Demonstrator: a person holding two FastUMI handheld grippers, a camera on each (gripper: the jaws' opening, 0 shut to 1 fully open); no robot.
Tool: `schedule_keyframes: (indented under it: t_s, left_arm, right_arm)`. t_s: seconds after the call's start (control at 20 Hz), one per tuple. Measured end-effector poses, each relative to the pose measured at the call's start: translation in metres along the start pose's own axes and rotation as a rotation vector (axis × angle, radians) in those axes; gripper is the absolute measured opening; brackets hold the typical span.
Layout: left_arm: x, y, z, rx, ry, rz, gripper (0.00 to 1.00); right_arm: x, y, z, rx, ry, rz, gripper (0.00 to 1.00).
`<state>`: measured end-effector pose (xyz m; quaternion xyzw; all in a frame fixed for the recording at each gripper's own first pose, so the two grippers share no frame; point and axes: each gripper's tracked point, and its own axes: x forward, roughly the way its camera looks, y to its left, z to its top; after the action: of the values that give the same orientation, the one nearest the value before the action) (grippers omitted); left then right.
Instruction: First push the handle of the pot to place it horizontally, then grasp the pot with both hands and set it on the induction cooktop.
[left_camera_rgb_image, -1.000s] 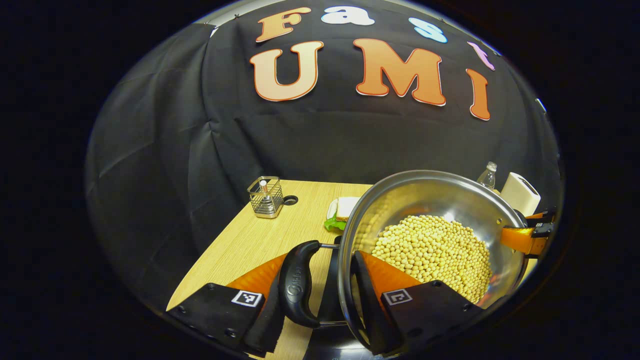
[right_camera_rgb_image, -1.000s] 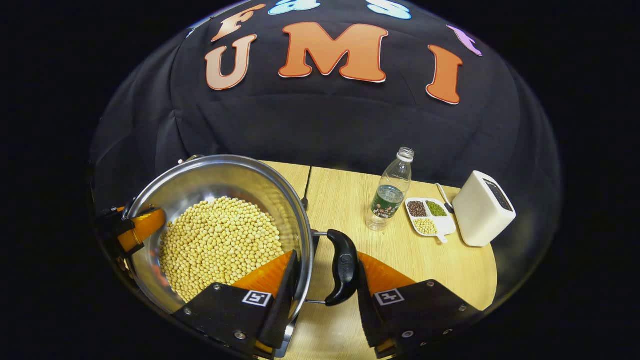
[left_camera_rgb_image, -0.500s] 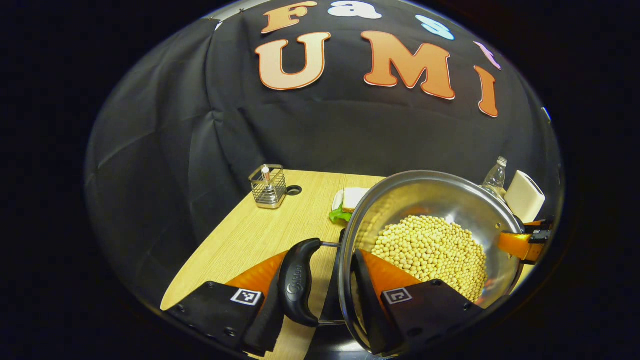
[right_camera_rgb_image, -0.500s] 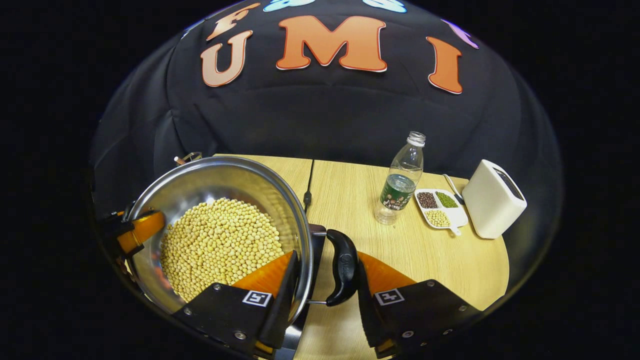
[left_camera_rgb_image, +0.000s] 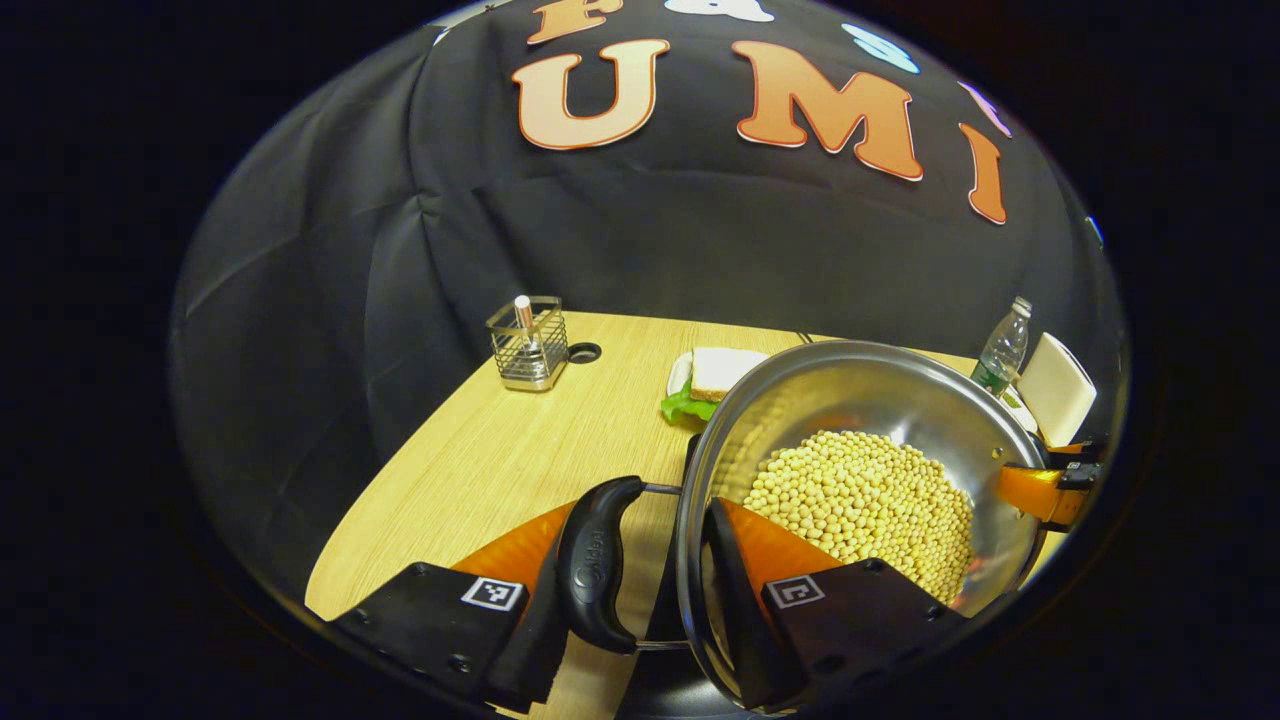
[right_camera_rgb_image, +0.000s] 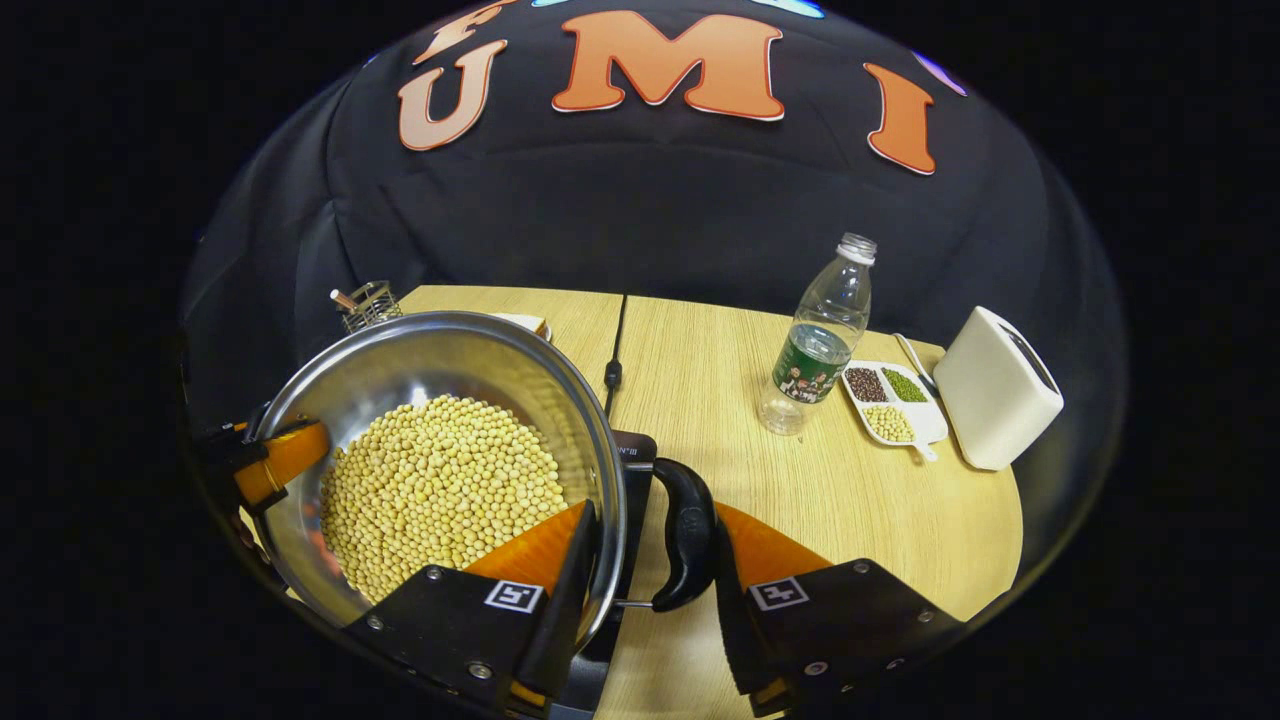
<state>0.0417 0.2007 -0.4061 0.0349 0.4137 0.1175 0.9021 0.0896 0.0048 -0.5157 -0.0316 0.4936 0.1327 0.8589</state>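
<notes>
A steel pot (left_camera_rgb_image: 860, 395) full of soybeans (left_camera_rgb_image: 870, 500) hangs between both grippers. My left gripper (left_camera_rgb_image: 642, 515) is shut on the pot's left side: one finger lies outside the black handle (left_camera_rgb_image: 595, 565), the other inside the pot wall. In the right gripper view my right gripper (right_camera_rgb_image: 653, 512) clamps the other black handle (right_camera_rgb_image: 685, 535) and the rim of the pot (right_camera_rgb_image: 440, 360) the same way. Each view shows the other gripper (left_camera_rgb_image: 1045, 490) (right_camera_rgb_image: 275, 460) at the pot's far rim. The black induction cooktop (right_camera_rgb_image: 632, 455) shows under the pot, mostly hidden.
On the wooden table (right_camera_rgb_image: 720, 400) stand a wire holder (left_camera_rgb_image: 528, 345), a sandwich on a plate (left_camera_rgb_image: 715, 375), a water bottle (right_camera_rgb_image: 820, 340), a divided dish of beans (right_camera_rgb_image: 890, 405) and a white appliance (right_camera_rgb_image: 1000, 385). A black cable (right_camera_rgb_image: 612, 370) runs back from the cooktop.
Both grippers keep the same hold on the pot. The table and the things on it now sit higher in both views, and the cooktop's corner has come into sight under the right handle.
</notes>
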Motion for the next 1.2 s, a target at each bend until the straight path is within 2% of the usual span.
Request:
schedule_keyframes:
  t_s: [0.15,0.2,0.25,0.3,0.4,0.45,0.65,0.75,0.8,0.9,1.05,1.1,1.15,1.2]
  left_arm:
    - [0.007,-0.001,-0.003,-0.006,0.017,-0.009,0.74]
    - [0.006,-0.001,-0.005,-0.011,0.020,-0.011,0.71]
    - [0.006,-0.003,-0.003,-0.011,0.017,-0.015,0.77]
    - [0.007,-0.002,-0.005,-0.012,0.021,-0.017,0.70]
    - [0.008,-0.003,-0.013,-0.011,0.054,-0.017,0.74]
    - [0.005,-0.003,-0.009,-0.007,0.038,-0.011,0.80]
    - [0.005,0.004,-0.006,0.008,0.038,0.023,0.86]
    - [0.004,0.008,0.004,0.005,-0.005,0.048,0.87]
    - [0.002,0.009,0.009,0.005,-0.031,0.059,0.91]
    - [-0.002,0.012,0.022,-0.005,-0.086,0.082,0.94]
    - [-0.015,0.005,0.046,-0.009,-0.172,0.085,0.93]
    - [-0.022,0.001,0.056,-0.013,-0.203,0.077,0.98]
    - [-0.030,-0.005,0.066,-0.013,-0.233,0.066,0.93]
    - [-0.037,-0.009,0.077,-0.012,-0.264,0.059,0.93]
  right_arm:
    - [-0.005,0.000,0.006,-0.002,0.007,-0.010,0.61]
    - [-0.007,0.000,0.010,-0.004,0.005,-0.012,0.61]
    - [-0.006,-0.001,0.011,-0.002,0.003,-0.014,0.60]
    - [-0.008,0.000,0.010,0.001,0.007,-0.013,0.60]
    - [-0.007,-0.001,0.014,-0.001,0.003,-0.017,0.63]
    - [-0.007,-0.002,0.016,0.000,-0.005,-0.019,0.64]
    - [-0.028,-0.007,0.026,-0.042,-0.066,-0.015,0.75]
    - [-0.051,-0.020,0.041,-0.039,-0.133,-0.016,0.75]
    - [-0.065,-0.030,0.050,-0.031,-0.164,-0.022,0.81]
    - [-0.099,-0.052,0.063,-0.018,-0.213,-0.034,0.83]
    - [-0.149,-0.087,0.084,-0.043,-0.332,-0.054,0.83]
    - [-0.170,-0.098,0.093,-0.051,-0.377,-0.070,0.84]
    - [-0.191,-0.109,0.100,-0.055,-0.413,-0.082,0.84]
    - [-0.211,-0.117,0.104,-0.050,-0.439,-0.088,0.85]
